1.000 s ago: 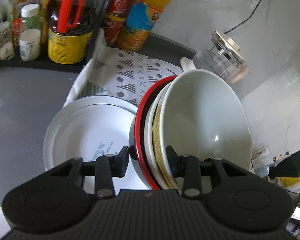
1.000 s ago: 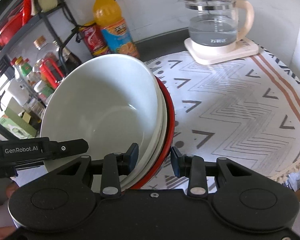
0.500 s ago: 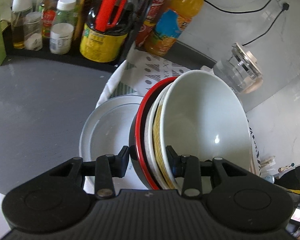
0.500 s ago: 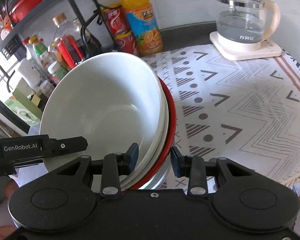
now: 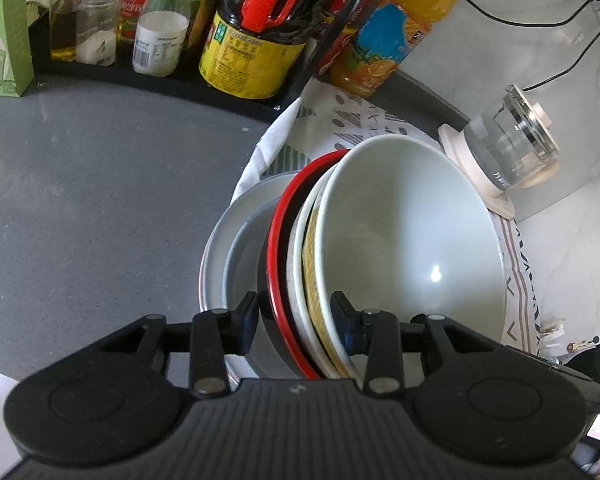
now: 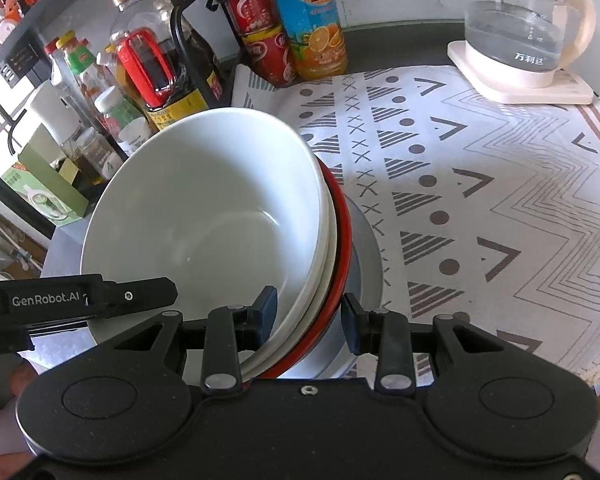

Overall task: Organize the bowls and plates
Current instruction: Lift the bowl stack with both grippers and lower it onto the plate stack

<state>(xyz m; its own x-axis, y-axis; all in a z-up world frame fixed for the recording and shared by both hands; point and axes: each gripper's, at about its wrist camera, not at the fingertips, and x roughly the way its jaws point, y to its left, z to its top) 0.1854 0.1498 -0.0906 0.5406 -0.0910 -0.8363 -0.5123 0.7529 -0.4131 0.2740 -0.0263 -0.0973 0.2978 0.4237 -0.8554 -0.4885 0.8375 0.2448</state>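
Both grippers are clamping the same nested stack of bowls [image 5: 380, 256] from opposite sides: the left gripper [image 5: 296, 320] is squeezing the rims on one edge, one finger against the black outside of the red-rimmed bowl [image 5: 278, 248] and the other inside the white bowl [image 6: 204, 220] on top, while the right gripper [image 6: 308, 320] is doing the same on the other edge. So neither one is loose, both are pinched onto the stack. The stack is tilting a bit and sitting right over a pile of white plates [image 5: 220, 256], though I can't tell if it's touching them. The plates are lying at the edge of the patterned cloth [image 6: 480, 184] next to the grey counter [image 5: 100, 184]. Farther back, a glass kettle [image 6: 516, 36], an orange juice bottle [image 6: 308, 20] and a rack of sauce bottles [image 5: 252, 40] are lining the wall.
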